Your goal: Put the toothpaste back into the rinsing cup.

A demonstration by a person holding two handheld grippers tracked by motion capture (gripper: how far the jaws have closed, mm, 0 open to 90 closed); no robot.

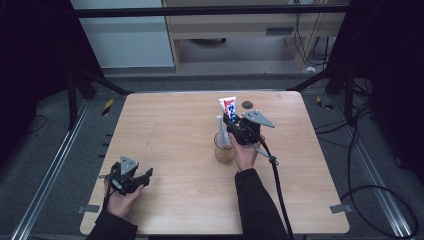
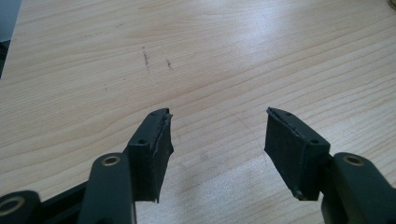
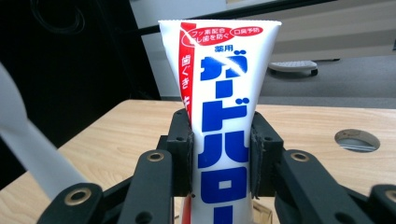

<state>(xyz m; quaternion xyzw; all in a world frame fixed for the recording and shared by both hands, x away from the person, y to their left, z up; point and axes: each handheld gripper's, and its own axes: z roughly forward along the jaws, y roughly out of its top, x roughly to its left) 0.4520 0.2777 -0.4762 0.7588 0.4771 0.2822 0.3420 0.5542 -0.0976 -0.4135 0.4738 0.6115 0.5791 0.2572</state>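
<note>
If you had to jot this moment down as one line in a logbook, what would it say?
right claw: shut on toothpaste tube, held upright over glass cup | left claw: open, nothing in it, low over table | white stick in cup

One wooden table (image 1: pixel 170 145) carries everything here. Two grippers work over it, one per hand: the left gripper (image 2: pixel 217 140) with its two black jaws spread wide over bare wood, and the right gripper (image 3: pixel 222 144) with its two jaws pressed against a single toothpaste tube (image 3: pixel 219 107) (white, printed with blue and red Japanese lettering). One clear glass cup (image 1: pixel 224 148) stands on the table, and one white toothbrush handle (image 1: pixel 220 131) rises from it. One round cable hole (image 1: pixel 247 104) sits in the tabletop near the far edge. Two hands show in the high view, the left hand (image 1: pixel 121 200) and the right hand (image 1: pixel 245 154).
</note>
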